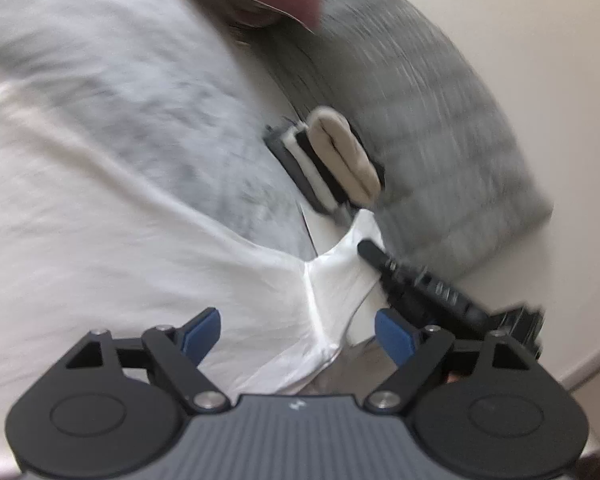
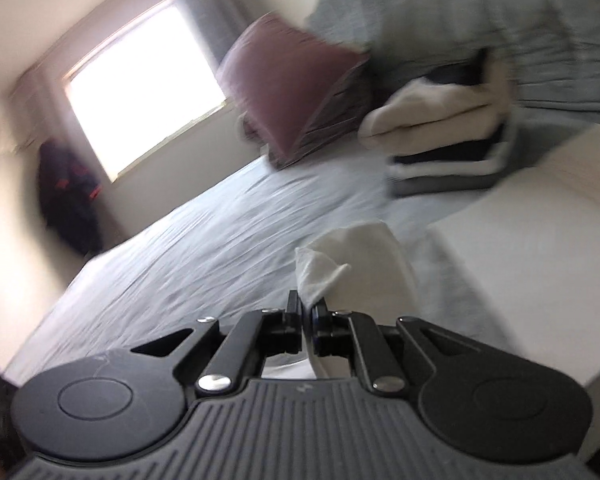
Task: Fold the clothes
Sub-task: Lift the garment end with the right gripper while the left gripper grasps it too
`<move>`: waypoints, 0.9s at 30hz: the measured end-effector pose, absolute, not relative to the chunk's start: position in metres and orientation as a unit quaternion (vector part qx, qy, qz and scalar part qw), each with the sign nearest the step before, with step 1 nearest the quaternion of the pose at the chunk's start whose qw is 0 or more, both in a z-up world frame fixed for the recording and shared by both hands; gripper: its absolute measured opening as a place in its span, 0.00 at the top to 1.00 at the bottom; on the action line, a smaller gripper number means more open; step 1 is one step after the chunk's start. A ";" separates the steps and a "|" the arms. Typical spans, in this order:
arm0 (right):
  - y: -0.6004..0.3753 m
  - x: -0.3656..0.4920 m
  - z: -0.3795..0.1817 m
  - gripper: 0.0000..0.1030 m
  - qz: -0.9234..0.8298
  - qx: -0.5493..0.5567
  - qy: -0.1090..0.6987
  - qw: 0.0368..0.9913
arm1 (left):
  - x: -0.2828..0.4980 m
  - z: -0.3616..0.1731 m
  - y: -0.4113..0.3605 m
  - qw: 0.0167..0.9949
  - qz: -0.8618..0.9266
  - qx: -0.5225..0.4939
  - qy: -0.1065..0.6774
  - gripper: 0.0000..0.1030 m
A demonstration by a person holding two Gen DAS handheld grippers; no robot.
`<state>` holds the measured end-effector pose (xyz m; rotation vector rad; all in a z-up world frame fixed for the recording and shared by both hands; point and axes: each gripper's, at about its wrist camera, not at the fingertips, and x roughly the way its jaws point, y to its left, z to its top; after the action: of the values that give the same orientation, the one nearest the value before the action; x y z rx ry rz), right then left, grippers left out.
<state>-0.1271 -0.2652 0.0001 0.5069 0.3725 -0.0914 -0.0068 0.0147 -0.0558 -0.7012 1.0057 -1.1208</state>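
Bedroom, pale bed sheet (image 2: 204,248) filling mid frame, bright window (image 2: 148,92) upper left. Right gripper (image 2: 306,320) clenched on a corner of the white garment (image 2: 340,264), probably lifting it to carry a fold over. Left gripper (image 1: 296,334) spread wide, gripping nothing, cloth bunched between its fingers. Folded pile (image 2: 444,136) upper right and maroon pillow (image 2: 288,80) close by, could crowd the fold. Pretty blurry.
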 end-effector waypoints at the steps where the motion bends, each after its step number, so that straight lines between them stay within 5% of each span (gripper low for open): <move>1: -0.257 -0.122 0.003 0.91 -0.034 0.241 0.185 0.952 | -0.005 -0.060 0.023 0.667 -0.493 -0.332 0.450 0.16; 12: -0.132 -0.101 -0.008 0.93 0.099 0.106 0.246 0.958 | -0.002 -0.075 0.062 0.646 -0.465 -0.421 0.435 0.14; 16: -0.112 -0.106 -0.011 0.93 0.123 0.093 0.253 0.955 | -0.004 -0.071 0.061 0.668 -0.445 -0.414 0.429 0.21; 19: -0.108 -0.107 -0.011 0.93 0.133 0.091 0.252 0.954 | -0.006 -0.068 0.062 0.698 -0.422 -0.399 0.420 0.40; 21: -0.105 -0.107 -0.011 0.93 0.138 0.091 0.251 0.954 | -0.007 -0.065 0.063 0.718 -0.405 -0.387 0.414 0.64; 27: -0.091 -0.108 -0.018 0.93 0.143 0.085 0.256 0.952 | -0.010 -0.059 0.067 0.774 -0.353 -0.351 0.391 0.93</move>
<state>-0.1080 -0.0914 -0.0179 0.1718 0.5212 0.2901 -0.0104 0.0672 -0.0589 -0.7600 0.8458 -0.7654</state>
